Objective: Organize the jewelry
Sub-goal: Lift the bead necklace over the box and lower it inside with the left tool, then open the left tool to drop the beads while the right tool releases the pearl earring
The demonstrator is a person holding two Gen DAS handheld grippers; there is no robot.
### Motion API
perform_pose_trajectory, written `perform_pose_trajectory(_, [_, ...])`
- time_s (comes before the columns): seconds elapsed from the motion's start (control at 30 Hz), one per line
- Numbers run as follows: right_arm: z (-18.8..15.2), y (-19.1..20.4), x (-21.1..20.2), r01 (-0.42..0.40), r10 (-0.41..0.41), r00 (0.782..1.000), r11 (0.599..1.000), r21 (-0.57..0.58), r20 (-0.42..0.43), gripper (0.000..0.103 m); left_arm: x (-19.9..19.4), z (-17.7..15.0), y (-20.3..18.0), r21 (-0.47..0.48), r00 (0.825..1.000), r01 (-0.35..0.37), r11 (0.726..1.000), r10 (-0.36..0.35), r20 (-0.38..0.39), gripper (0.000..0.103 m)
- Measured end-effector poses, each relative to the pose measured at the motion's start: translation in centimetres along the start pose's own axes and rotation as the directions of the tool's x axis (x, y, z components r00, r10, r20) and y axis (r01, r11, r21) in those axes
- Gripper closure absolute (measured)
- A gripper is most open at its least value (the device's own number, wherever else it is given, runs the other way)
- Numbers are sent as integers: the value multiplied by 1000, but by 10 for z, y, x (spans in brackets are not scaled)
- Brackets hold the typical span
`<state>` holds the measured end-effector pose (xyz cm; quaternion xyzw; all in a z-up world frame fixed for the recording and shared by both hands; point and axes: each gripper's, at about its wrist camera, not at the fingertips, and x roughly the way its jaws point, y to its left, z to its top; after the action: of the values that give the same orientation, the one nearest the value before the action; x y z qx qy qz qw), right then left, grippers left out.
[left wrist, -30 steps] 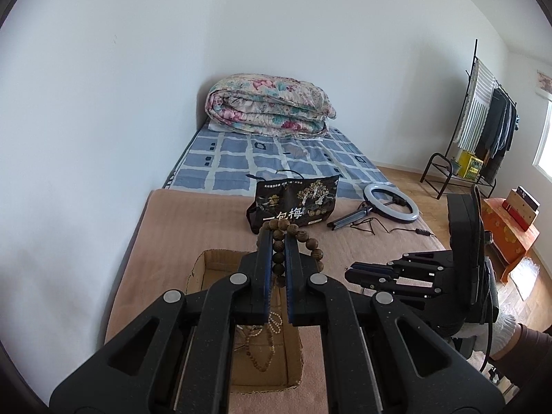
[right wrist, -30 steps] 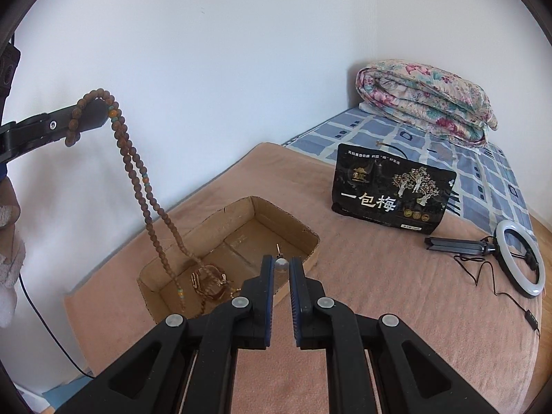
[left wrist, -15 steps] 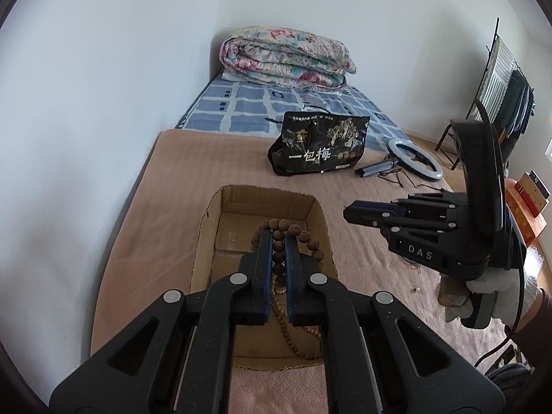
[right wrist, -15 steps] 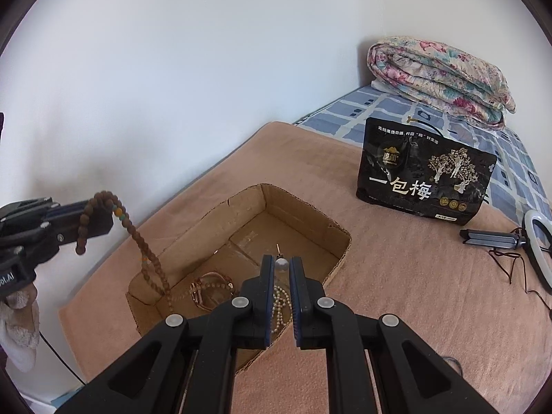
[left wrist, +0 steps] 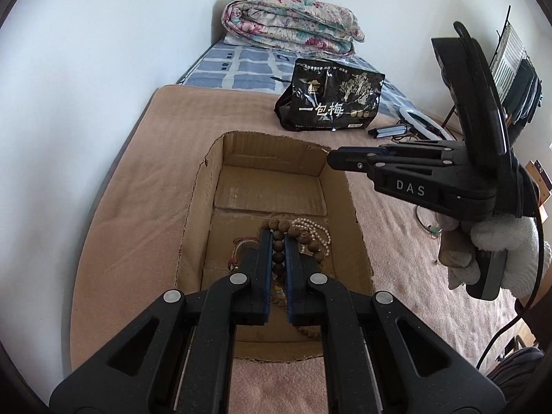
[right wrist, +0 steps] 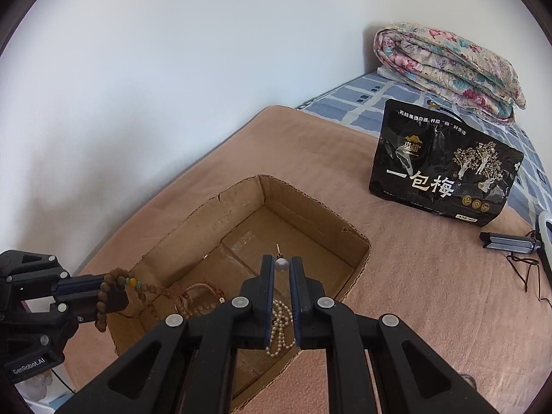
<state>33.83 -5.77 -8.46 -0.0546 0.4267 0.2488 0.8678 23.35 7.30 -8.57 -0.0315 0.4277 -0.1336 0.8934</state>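
An open cardboard box lies on the tan blanket. My left gripper hangs over the box's near end, shut on a strand of brown wooden beads that trails down onto the box floor. My right gripper is shut on a small pearl stud with a pin, held above the box's right side. A white pearl necklace and a reddish bracelet lie inside the box.
A black snack bag stands behind the box. A folded floral quilt lies at the far end of the bed. A ring light with its cable lies at the right. A white wall runs along the left. A gloved hand holds the right gripper.
My left gripper has come down with the bead strand, so most of the strand now rests in the box. My right gripper has moved in over the box with the pearl stud.
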Motion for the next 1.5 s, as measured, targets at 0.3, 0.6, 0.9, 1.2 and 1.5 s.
perform_pose_trajectory(0.3, [3,-4,17,8,-7,1000,1000,12,-24,96,24,-11,5,15,998,-31,999,32,-53,99])
perform_pose_trajectory(0.6, [5,-7,21,14,-14,1000,1000,26,-13,58,36,-16,8,37,994,-81,996,83,-71,89])
perform_pose_trajectory(0.9, [5,-4,12,45,-46,999,999,26,27,12,36,-20,9,35,992,-109,993,111,-64,34])
perform_pose_trajectory(1.2, [2,-4,1,51,-53,998,998,41,45,5,30,-23,5,45,989,-132,990,134,-59,34])
perform_pose_trajectory(1.5, [-4,-6,-29,72,-74,994,997,30,84,5,10,-24,-10,70,990,-137,988,139,-24,34])
